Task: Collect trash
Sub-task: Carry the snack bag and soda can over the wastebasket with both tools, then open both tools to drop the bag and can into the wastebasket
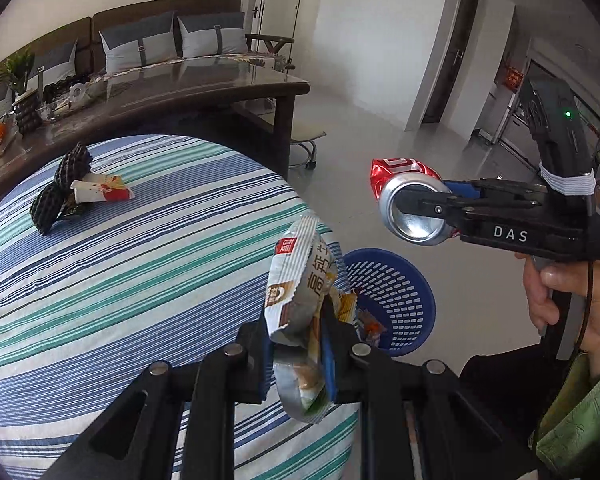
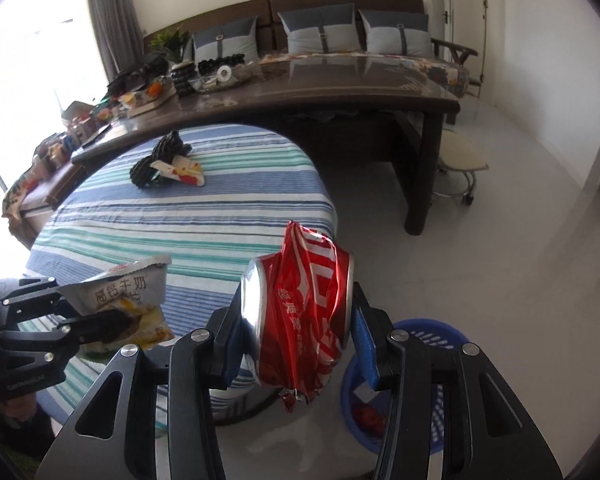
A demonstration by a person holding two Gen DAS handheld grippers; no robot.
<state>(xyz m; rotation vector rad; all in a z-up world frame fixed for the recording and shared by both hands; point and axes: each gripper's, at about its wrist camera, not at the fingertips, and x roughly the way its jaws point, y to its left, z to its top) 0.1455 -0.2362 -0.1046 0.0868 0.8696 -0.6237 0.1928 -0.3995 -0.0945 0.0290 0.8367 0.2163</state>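
Observation:
My left gripper is shut on a crumpled white snack wrapper, held over the right edge of the striped table. The wrapper also shows in the right wrist view. My right gripper is shut on a crushed red can, held in the air above and left of the blue perforated trash basket. In the left wrist view the can hangs above the basket, which holds some trash. A red-and-white wrapper and black crumpled pieces lie on the table's far side.
A dark curved desk with clutter at its left end stands behind the table. A sofa with grey cushions is at the back. A wheeled stool stands by the desk leg. Pale tiled floor lies to the right.

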